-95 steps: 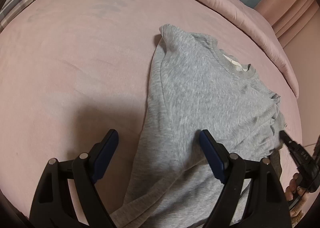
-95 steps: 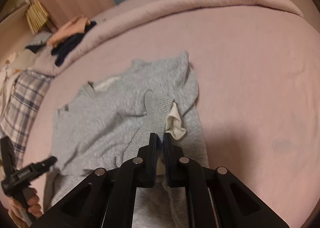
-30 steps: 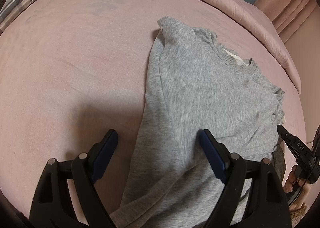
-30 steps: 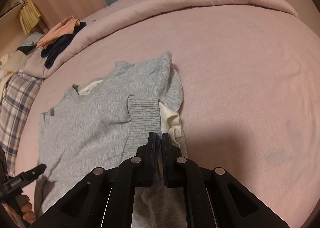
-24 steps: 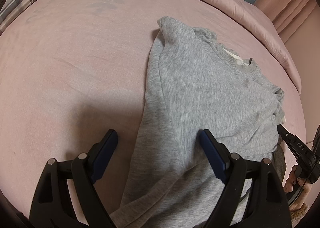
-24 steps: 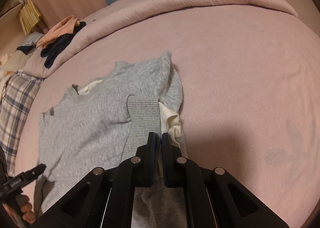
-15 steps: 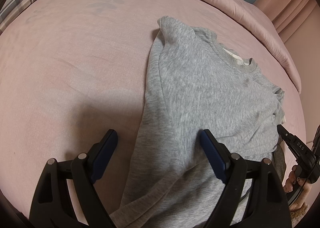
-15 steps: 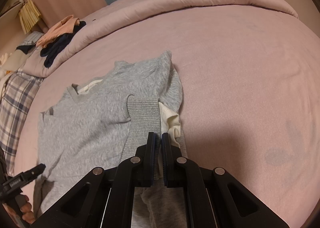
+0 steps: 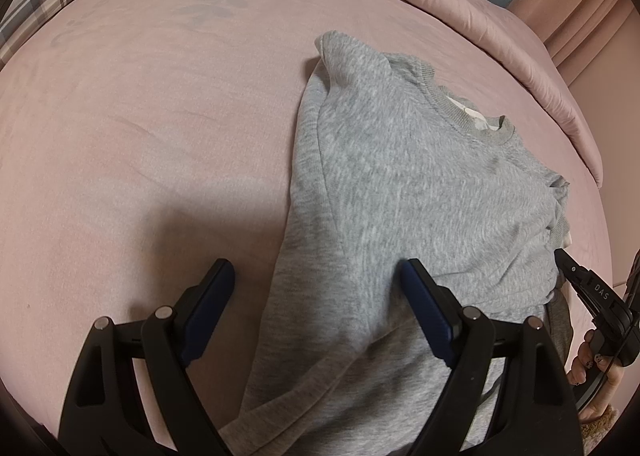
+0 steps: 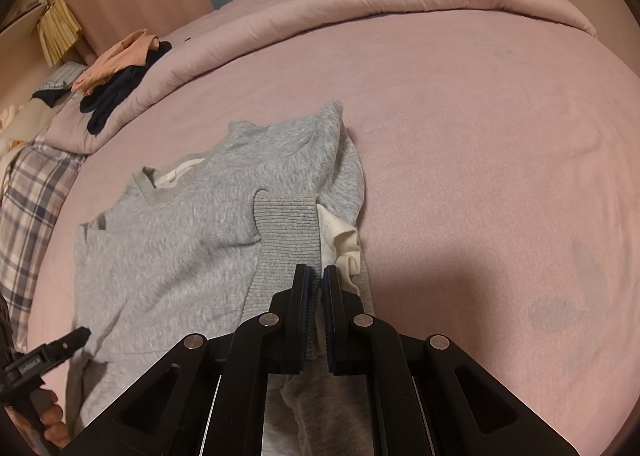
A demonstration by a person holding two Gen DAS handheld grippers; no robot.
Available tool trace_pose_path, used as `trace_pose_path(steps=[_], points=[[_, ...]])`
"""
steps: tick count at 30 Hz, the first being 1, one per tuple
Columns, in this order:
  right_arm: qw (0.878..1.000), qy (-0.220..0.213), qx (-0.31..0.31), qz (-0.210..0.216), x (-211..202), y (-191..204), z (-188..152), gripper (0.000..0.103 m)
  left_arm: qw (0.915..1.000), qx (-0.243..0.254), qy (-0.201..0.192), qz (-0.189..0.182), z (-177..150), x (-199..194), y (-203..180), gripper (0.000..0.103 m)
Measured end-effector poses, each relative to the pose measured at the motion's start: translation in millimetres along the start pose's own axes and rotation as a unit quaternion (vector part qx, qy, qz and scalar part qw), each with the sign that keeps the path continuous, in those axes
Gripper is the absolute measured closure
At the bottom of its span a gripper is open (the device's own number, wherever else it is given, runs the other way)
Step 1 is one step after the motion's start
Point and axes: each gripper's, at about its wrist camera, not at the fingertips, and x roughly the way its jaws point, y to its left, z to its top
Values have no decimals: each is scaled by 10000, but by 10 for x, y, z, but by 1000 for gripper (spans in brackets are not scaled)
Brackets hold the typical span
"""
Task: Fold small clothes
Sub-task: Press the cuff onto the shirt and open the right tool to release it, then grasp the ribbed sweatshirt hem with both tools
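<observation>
Two tongs in play here. Nearest you, your right tongs (image 10: 316,276) are pinched almost shut on the edge of the soft grey knit sweatshirt (image 9: 400,184), right where the ribbed grey cuff (image 10: 286,216) and the cream lining fabric (image 10: 340,244) bunch up; a thin bit of cloth sits between the pads, so that's a real grip. Your left tongs (image 9: 316,288) are spread wide and holding nothing, hovering low with the sweatshirt's left side passing between the fingers, one blue pad over bare pink bedsheet (image 9: 140,116), the other over grey fabric.

The sweatshirt lies flat on the bed, straight ahead of both tongs, long axis running away from you toward the ribbed neckline (image 9: 472,116) at the far end. So the left side seam is the closer grab for the left hand, I'd say. Beyond that, the rolled pink duvet (image 10: 360,4) and a pile of peach and navy clothes (image 10: 120,68).
</observation>
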Motion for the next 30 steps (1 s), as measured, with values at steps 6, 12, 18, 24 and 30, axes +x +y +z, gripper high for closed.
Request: trace_pose_path(steps=[6,12,18,24,30], points=[[10000,8,9,-6,5,-6,-6,99,10000,3,-1,5,-1,-1,-6,17],[10000,12,78,-3,-17,-12,1,99,10000,54,24,39,-28,-36,-28,17],[9996,-76,-37,-274,-187,67,3,71,9996,221,-127,75,-150,-237,-95,17],[9976,-515,-252,-386,-706,183,-106,41,9992,240,-321,-84,-382,-599,-108,17],[9968,-625,-495,-50,-1174,193,-505,29,9980,281,-551,-91,-701,-937,-36,5]])
